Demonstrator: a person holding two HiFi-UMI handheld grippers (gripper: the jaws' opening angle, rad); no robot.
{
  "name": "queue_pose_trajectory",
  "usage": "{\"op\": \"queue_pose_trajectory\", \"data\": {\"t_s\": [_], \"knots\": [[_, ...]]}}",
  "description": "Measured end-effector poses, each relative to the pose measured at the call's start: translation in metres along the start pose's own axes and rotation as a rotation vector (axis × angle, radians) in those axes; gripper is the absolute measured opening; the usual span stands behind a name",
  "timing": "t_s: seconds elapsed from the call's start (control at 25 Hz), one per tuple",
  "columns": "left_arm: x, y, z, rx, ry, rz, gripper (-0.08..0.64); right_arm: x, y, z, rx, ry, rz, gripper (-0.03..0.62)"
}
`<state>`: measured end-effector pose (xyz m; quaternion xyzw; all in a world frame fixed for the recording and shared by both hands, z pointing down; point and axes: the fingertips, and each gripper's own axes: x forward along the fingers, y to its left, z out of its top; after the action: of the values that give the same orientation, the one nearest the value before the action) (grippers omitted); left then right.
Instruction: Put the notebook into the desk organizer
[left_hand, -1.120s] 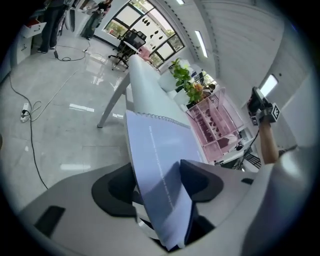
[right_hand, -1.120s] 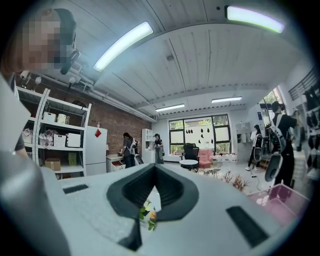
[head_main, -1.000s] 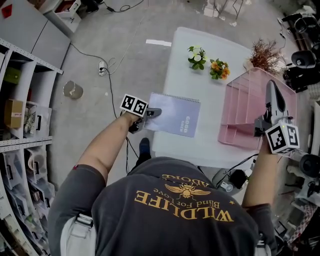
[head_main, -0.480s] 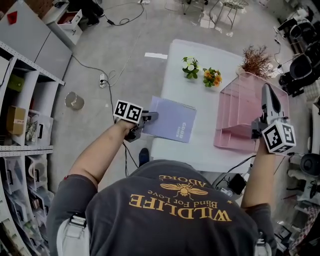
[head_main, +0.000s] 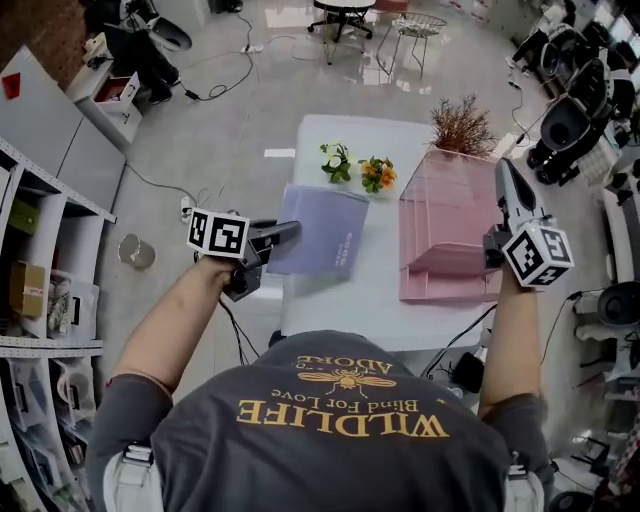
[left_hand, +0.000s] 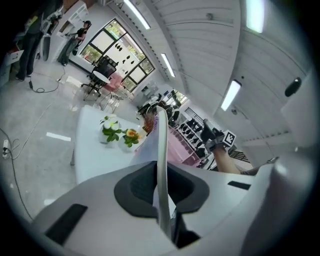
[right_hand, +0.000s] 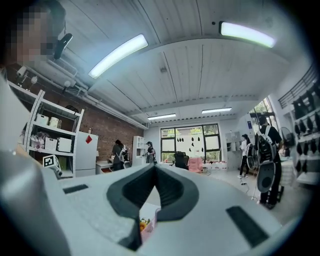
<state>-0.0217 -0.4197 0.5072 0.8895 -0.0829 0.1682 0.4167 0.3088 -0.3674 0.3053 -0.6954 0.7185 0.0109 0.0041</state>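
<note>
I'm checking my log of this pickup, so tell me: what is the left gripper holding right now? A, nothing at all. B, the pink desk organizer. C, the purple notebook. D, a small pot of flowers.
C: the left gripper has its jaws closed on the edge of the purple notebook, which shows edge-on between them in the left gripper view.

The notebook (head_main: 318, 232) sat clamped in the left claw (head_main: 288, 231), over the counter's (head_main: 370, 310) left edge. Two flower arrangements (head_main: 338, 160) stood on the counter beyond that claw. The desk organizer (head_main: 440, 200) stood to its right, with the right claw (head_main: 503, 172) over its right wall.
</note>
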Motion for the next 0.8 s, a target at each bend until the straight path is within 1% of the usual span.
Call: {"op": "queue_pose_trajectory", "data": {"t_s": [0.16,0.44,0.52,0.64,0.8], "knots": [[0.004,-0.055,0.047,0.082,-0.059,-0.038,0.032,-0.014,-0.025,0.020,-0.026,-0.017,-0.020,-0.002],[0.030,-0.158,0.111,0.227,-0.129,-0.148,0.032,-0.041,-0.077,0.039,-0.034,-0.035,-0.061,-0.002],[0.047,-0.181,0.120,0.253,-0.138,-0.168,0.032,-0.049,-0.095,0.041,-0.034,-0.034,-0.068,-0.002],[0.080,-0.212,0.128,0.270,-0.134,-0.198,0.032,-0.062,-0.120,0.041,-0.030,-0.036,-0.074,-0.002],[0.125,-0.237,0.132,0.278,-0.116,-0.220,0.032,-0.073,-0.141,0.040,-0.031,-0.040,-0.077,-0.002]]}}
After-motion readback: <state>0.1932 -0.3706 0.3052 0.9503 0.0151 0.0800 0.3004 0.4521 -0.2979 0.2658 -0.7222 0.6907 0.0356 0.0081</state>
